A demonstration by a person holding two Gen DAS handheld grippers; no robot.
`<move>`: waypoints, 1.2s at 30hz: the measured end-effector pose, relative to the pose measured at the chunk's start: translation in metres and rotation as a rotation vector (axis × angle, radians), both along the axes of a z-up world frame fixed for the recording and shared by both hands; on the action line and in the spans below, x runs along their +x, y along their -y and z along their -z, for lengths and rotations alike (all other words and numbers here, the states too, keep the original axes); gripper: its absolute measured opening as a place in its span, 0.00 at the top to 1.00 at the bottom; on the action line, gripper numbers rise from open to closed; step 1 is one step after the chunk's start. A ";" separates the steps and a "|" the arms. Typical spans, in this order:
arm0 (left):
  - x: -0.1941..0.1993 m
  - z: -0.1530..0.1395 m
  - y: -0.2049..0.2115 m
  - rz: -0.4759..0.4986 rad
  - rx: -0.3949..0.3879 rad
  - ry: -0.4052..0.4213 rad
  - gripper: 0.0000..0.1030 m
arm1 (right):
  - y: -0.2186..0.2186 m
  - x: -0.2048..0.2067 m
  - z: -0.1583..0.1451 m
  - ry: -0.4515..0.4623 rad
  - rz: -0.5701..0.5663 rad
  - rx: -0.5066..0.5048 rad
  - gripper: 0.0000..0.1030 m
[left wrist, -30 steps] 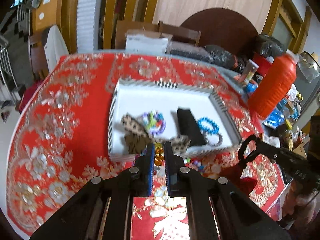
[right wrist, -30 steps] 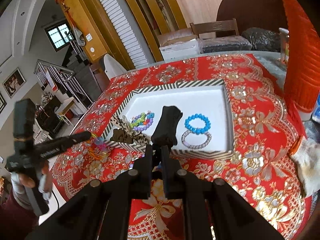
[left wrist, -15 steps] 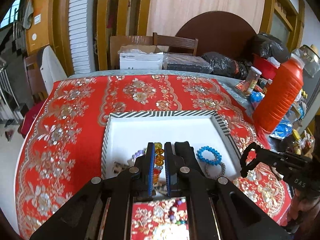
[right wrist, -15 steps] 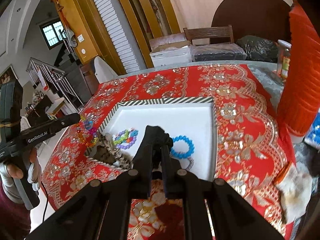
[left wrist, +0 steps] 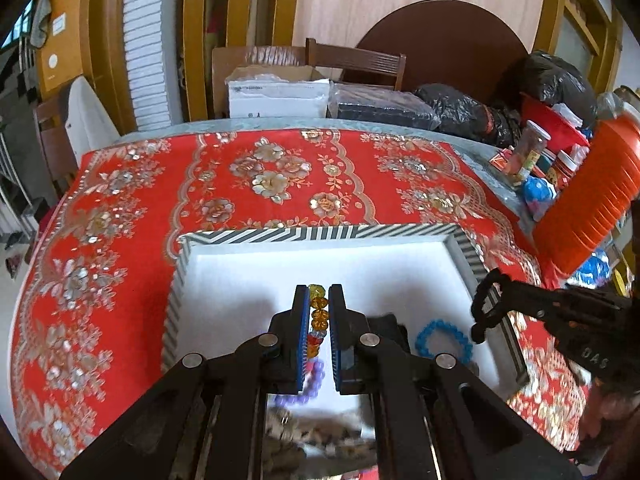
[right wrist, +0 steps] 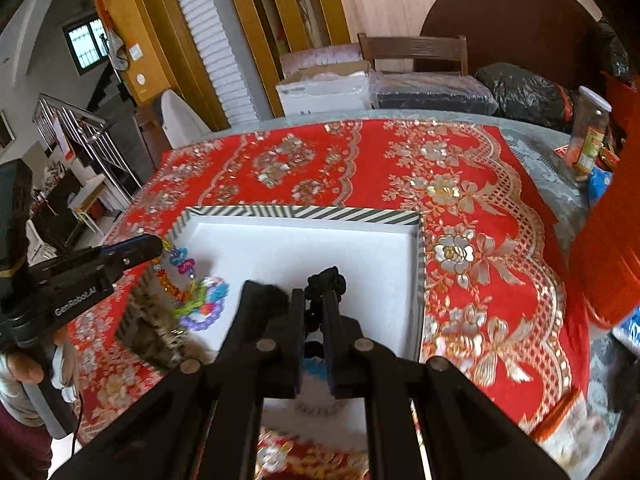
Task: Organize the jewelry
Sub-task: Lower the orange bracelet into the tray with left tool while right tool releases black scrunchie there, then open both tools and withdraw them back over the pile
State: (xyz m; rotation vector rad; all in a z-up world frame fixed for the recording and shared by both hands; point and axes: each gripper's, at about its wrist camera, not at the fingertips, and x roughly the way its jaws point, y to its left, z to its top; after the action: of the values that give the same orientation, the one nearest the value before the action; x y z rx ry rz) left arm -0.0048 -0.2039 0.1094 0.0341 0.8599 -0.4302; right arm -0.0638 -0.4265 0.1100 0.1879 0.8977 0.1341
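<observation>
My left gripper [left wrist: 319, 292] is shut on an amber and multicoloured bead bracelet [left wrist: 317, 307] and holds it above the white tray [left wrist: 248, 276] with a striped rim. In the right wrist view the bracelet [right wrist: 176, 274] dangles from the left gripper [right wrist: 158, 245] over the tray's left side. My right gripper [right wrist: 312, 298] is shut on a black hair tie [right wrist: 326, 280] above the tray [right wrist: 360, 248]. A blue bead bracelet [left wrist: 440, 338] and a purple bracelet [right wrist: 202, 316] lie in the tray. My right gripper [left wrist: 482, 308] shows at the tray's right edge.
The tray sits on a red floral tablecloth [left wrist: 260, 176]. An orange jug [left wrist: 588, 208] and jars [left wrist: 528, 152] stand at the right. Leopard-print items [right wrist: 156, 328] lie in the tray's near left corner. A black object [left wrist: 384, 324] lies in the tray. Boxes [left wrist: 280, 92] and a chair stand behind the table.
Both grippers have moved forward over the tray, each carrying its item. The left gripper lifted the bead bracelet off the tablecloth in front of the tray.
</observation>
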 end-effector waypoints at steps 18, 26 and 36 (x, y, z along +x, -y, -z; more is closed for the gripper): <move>0.053 0.058 -0.018 -0.089 -0.013 -0.117 0.78 | 0.019 0.078 0.069 -0.164 0.031 0.019 0.80; 0.025 0.033 -0.021 -0.071 -0.029 -0.083 0.69 | 0.026 0.031 0.030 -0.113 0.029 0.046 0.58; -0.045 0.007 -0.012 -0.045 0.015 0.007 0.69 | 0.019 -0.070 -0.005 -0.009 0.058 0.048 0.49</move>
State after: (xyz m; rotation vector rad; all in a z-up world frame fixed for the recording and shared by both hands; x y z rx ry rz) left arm -0.0495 -0.1915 0.1022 0.0304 0.8555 -0.3811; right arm -0.1338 -0.4451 0.1147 0.2586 0.8980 0.1010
